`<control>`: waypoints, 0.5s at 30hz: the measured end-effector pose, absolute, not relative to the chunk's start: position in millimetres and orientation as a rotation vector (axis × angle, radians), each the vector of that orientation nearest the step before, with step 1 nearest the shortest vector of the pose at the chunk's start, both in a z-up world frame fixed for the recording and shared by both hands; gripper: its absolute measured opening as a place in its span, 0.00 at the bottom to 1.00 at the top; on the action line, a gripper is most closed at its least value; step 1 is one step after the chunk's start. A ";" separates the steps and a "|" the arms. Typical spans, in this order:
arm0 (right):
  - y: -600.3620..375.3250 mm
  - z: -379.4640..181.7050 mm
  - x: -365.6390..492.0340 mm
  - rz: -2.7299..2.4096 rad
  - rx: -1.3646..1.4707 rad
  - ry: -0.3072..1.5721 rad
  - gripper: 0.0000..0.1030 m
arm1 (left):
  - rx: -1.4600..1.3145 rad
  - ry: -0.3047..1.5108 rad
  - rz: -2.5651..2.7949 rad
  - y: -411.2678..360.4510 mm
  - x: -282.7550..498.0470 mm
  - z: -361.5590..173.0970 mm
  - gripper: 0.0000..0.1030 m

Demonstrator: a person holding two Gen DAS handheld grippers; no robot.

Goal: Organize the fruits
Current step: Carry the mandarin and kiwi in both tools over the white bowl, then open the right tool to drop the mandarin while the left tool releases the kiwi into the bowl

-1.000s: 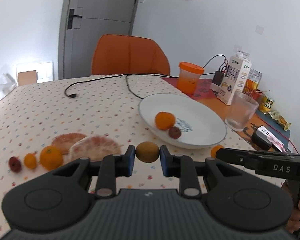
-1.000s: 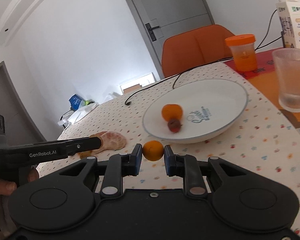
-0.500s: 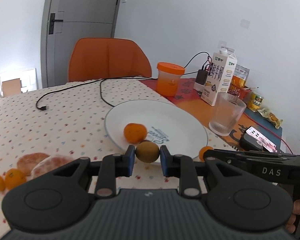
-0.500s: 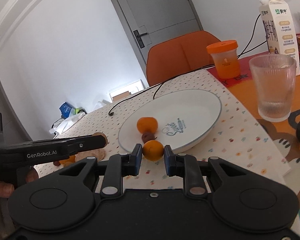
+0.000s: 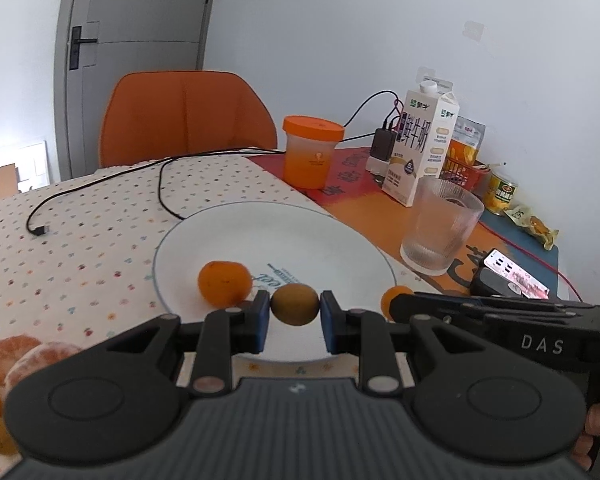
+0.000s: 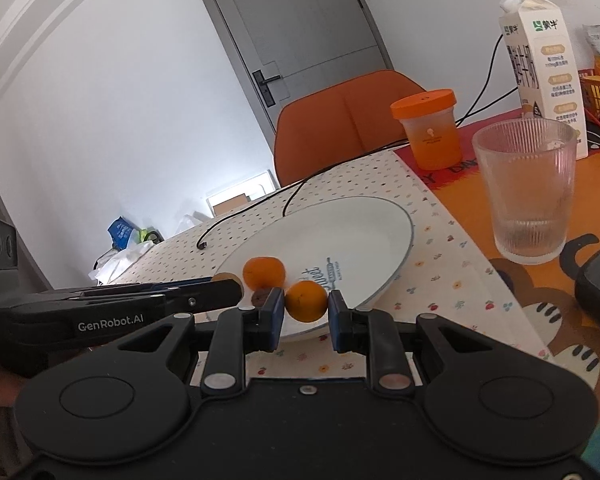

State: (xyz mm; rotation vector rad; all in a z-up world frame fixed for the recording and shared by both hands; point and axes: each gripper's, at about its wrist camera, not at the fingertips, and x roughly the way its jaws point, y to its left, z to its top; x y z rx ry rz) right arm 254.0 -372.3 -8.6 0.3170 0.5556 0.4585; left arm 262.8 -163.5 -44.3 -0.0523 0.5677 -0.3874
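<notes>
Writing shows on both tools: "DAS" in pale letters on the side of the right gripper, read from the left wrist view, and "GenRobot.AI" on the side of the left gripper, read from the right wrist view. The left gripper has its blue pads closed on a brown-green kiwi, held over the near rim of the plate. The right gripper pinches a small orange just above the plate's near edge. On the plate lie a mandarin and a dark red fruit, touching; blue script is printed at its middle, seemingly "Sweet", only partly legible. Peeled segments and two small fruits lie on the dotted cloth at far left. Behind stand an orange-lidded cup, a ribbed glass and a milk carton bearing a green logo and large Chinese characters, with a yellow tin beyond
</notes>
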 end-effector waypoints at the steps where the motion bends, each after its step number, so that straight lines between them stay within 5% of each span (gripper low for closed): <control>1: -373.1 -9.1 254.3 0.457 0.318 0.555 0.21 | -0.050 0.569 -0.390 -164.8 264.1 -44.9 0.24; 15: -366.9 -11.6 259.7 0.450 0.315 0.560 0.21 | -0.078 0.575 -0.365 -150.6 260.5 -41.5 0.28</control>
